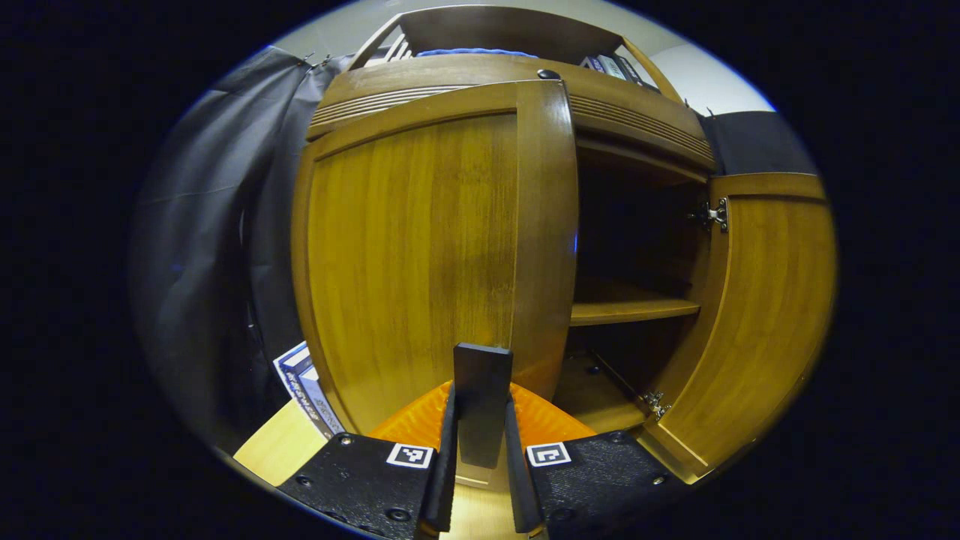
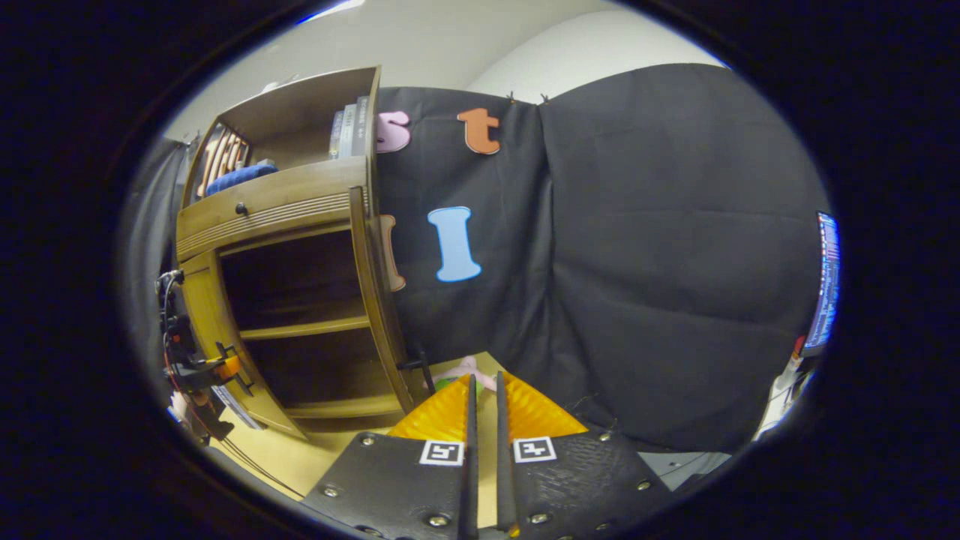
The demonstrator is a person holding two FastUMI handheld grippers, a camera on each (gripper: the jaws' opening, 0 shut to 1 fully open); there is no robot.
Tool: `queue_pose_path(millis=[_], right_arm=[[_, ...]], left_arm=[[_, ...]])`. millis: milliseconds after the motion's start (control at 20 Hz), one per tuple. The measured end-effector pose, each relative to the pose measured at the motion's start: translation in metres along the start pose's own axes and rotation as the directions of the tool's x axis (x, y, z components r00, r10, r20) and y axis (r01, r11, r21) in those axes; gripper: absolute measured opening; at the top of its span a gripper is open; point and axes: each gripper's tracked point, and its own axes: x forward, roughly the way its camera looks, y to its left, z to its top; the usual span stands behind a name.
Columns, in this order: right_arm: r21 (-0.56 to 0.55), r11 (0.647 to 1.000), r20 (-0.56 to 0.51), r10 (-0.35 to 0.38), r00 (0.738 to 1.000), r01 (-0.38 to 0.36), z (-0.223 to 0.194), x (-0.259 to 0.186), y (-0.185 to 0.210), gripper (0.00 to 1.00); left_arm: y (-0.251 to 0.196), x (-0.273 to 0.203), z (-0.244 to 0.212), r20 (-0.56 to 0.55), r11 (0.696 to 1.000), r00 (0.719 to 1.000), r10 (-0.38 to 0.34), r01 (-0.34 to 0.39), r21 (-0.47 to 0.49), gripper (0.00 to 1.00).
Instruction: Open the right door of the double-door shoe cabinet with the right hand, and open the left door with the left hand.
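The wooden shoe cabinet [image 1: 450, 75] stands close in front in the left gripper view. Its left door [image 1: 412, 262] is swung a little out, and its thick free edge shows. My left gripper [image 1: 482, 390] is shut on that door's dark block handle [image 1: 482, 367], low on the door. The right door [image 1: 765, 322] stands wide open, baring a dark inside with a shelf [image 1: 630, 309]. In the right gripper view the cabinet [image 2: 285, 202] sits to the left, with the right door [image 2: 379, 300] edge-on and the left gripper [image 2: 217, 369] at the left door. My right gripper [image 2: 484, 379] is shut and empty, away from the cabinet.
Books [image 1: 611, 66] and a blue item [image 1: 472, 52] sit on the cabinet's top shelf. A printed box [image 1: 304, 382] leans by the cabinet's left foot on the light wooden table [image 1: 281, 446]. A pink and green toy [image 2: 457, 373] lies behind the right door. A screen [image 2: 825, 285] glows far right.
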Motion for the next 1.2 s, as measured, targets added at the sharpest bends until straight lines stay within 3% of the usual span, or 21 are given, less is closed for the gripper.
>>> queue_pose_path(millis=[650, 1200], right_arm=[[-0.018, 0.990, -0.024, 0.141, 0.990, -0.142, 0.001, 0.009, 0.026, 0.10], [-0.046, 0.952, -0.048, 0.302, 0.952, -0.304, 0.002, 0.019, 0.073, 0.10]], left_arm=[[0.044, -0.059, -0.005, 0.011, 0.992, 0.992, 0.123, -0.123, -0.017, 0.23], [0.113, -0.108, -0.007, 0.027, 0.962, 0.962, 0.272, -0.272, -0.012, 0.12]])
